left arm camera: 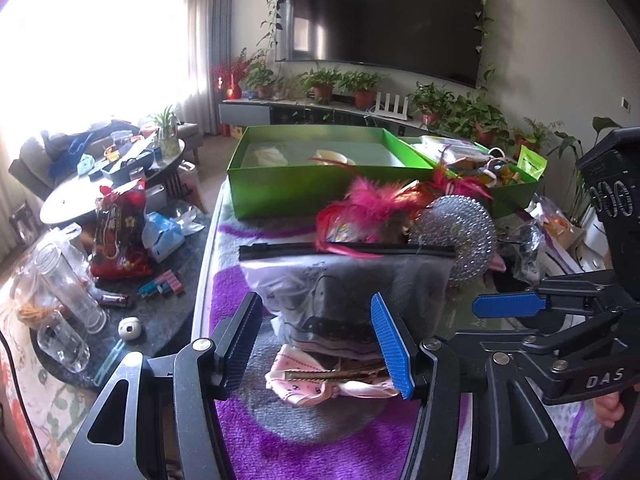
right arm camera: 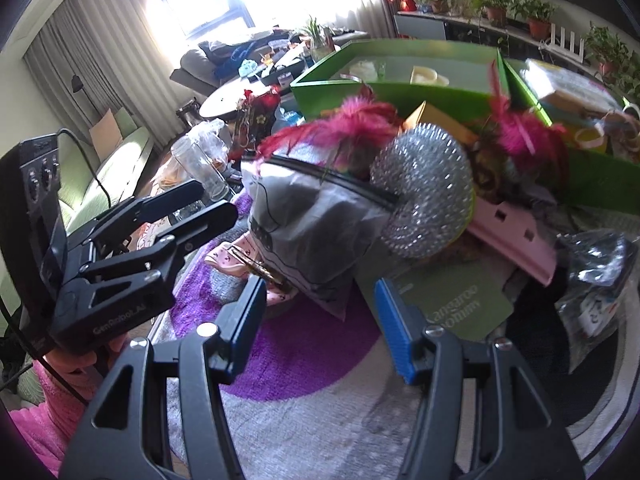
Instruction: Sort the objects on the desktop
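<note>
A pile of objects lies on a purple and grey cloth. A grey zip bag point(left arm camera: 344, 280) point(right arm camera: 316, 216) sits in front, with a pink bow hair clip point(left arm camera: 324, 380) point(right arm camera: 248, 264) below it. Behind are a silver wire scrubber point(left arm camera: 460, 232) point(right arm camera: 428, 192) and pink feathers point(left arm camera: 372, 204) point(right arm camera: 352, 124). My left gripper point(left arm camera: 316, 344) is open, its fingers on either side of the bag's lower end and the clip. My right gripper point(right arm camera: 320, 320) is open and empty just before the bag. Each gripper also shows in the other's view: the right one point(left arm camera: 508, 304) and the left one point(right arm camera: 200, 204).
Two open green boxes point(left arm camera: 256, 184) point(left arm camera: 516, 192) stand behind the pile, with small items inside. A green card point(right arm camera: 452, 300) and a pink plastic piece point(right arm camera: 516, 236) lie at right. A low table at left holds bottles point(left arm camera: 68, 284) and a red bag point(left arm camera: 120, 232).
</note>
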Demonstrator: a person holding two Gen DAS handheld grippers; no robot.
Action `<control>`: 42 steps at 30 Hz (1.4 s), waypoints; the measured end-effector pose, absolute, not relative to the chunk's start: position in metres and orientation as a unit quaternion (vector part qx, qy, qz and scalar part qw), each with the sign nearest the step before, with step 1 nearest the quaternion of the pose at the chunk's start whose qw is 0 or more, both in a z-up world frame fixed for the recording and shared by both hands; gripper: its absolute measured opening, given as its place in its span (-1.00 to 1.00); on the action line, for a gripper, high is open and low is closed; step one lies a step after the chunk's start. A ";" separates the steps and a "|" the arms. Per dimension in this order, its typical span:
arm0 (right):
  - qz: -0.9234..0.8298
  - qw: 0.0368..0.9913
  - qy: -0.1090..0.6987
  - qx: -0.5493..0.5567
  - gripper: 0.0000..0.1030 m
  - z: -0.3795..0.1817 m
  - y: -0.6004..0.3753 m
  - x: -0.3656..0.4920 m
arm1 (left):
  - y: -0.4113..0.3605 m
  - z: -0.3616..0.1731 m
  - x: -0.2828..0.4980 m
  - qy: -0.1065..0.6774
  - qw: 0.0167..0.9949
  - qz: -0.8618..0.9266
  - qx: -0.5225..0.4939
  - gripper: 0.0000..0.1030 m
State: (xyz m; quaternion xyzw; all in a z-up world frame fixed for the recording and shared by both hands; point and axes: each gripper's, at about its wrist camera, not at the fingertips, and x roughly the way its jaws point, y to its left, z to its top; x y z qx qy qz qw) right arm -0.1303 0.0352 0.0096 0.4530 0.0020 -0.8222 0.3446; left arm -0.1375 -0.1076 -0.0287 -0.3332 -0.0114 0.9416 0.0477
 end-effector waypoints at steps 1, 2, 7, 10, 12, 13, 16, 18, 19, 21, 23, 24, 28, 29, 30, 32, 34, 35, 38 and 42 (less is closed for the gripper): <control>-0.821 0.344 0.000 0.457 0.10 0.006 0.033 -0.132 | -0.109 -0.029 -0.137 -0.013 0.047 0.941 -0.334 0.11; -0.819 0.341 -0.002 0.462 0.10 0.002 0.031 -0.135 | -0.111 -0.030 -0.137 -0.015 0.046 0.941 -0.335 0.11; -0.804 0.343 -0.021 0.486 0.10 -0.016 0.021 -0.144 | -0.120 -0.030 -0.135 -0.020 0.037 0.941 -0.335 0.11; -0.795 0.346 -0.031 0.497 0.10 -0.023 0.015 -0.146 | -0.122 -0.033 -0.135 -0.020 0.034 0.940 -0.339 0.11; -0.795 0.349 -0.033 0.495 -0.09 -0.023 0.013 -0.146 | -0.121 -0.036 -0.135 -0.020 0.036 0.938 -0.343 0.11; -0.796 0.350 -0.033 0.492 -0.26 -0.021 0.012 -0.145 | -0.121 -0.038 -0.135 -0.021 0.038 0.937 -0.346 0.11; -0.795 0.352 -0.028 0.494 -0.60 -0.020 0.010 -0.145 | -0.116 -0.047 -0.137 -0.028 0.069 0.932 -0.356 0.11; -0.795 0.354 -0.023 0.492 -0.62 -0.019 0.009 -0.143 | -0.112 -0.053 -0.140 -0.032 0.083 0.928 -0.362 0.11; -0.796 0.353 -0.020 0.490 -0.62 -0.018 0.009 -0.141 | -0.111 -0.055 -0.142 -0.034 0.084 0.926 -0.368 0.11; -0.795 0.352 -0.017 0.493 -0.62 -0.020 0.009 -0.140 | -0.109 -0.061 -0.149 -0.040 0.093 0.921 -0.377 0.11; -0.794 0.350 -0.018 0.496 -0.62 -0.021 0.010 -0.142 | -0.108 -0.068 -0.156 -0.045 0.097 0.914 -0.392 0.10; -0.794 0.350 -0.018 0.496 -0.61 -0.021 0.010 -0.143 | -0.107 -0.071 -0.158 -0.048 0.101 0.910 -0.398 -0.01; -0.798 0.344 -0.004 0.495 -0.57 -0.021 0.010 -0.141 | -0.101 -0.073 -0.157 -0.049 0.118 0.907 -0.401 -0.50; -0.798 0.345 -0.004 0.495 -0.57 -0.021 0.011 -0.140 | -0.099 -0.072 -0.155 -0.046 0.121 0.908 -0.399 -0.55; -0.798 0.345 -0.004 0.494 -0.57 -0.021 0.012 -0.141 | -0.098 -0.070 -0.153 -0.046 0.121 0.909 -0.397 -0.57; -0.798 0.348 -0.006 0.493 -0.61 -0.020 0.014 -0.141 | -0.098 -0.067 -0.150 -0.045 0.120 0.910 -0.393 -0.61; -0.795 0.356 -0.009 0.491 -0.65 -0.017 0.020 -0.140 | -0.097 -0.060 -0.145 -0.044 0.120 0.913 -0.388 -0.61; -0.792 0.363 -0.007 0.490 -0.66 -0.013 0.023 -0.137 | -0.095 -0.055 -0.140 -0.044 0.123 0.914 -0.383 -0.61; -0.778 0.383 -0.014 0.498 -0.67 -0.005 0.036 -0.126 | -0.090 -0.038 -0.124 -0.042 0.144 0.918 -0.368 -0.61; -0.767 0.397 -0.005 0.504 -0.73 0.002 0.053 -0.105 | -0.070 -0.022 -0.099 -0.028 0.191 0.912 -0.363 -0.61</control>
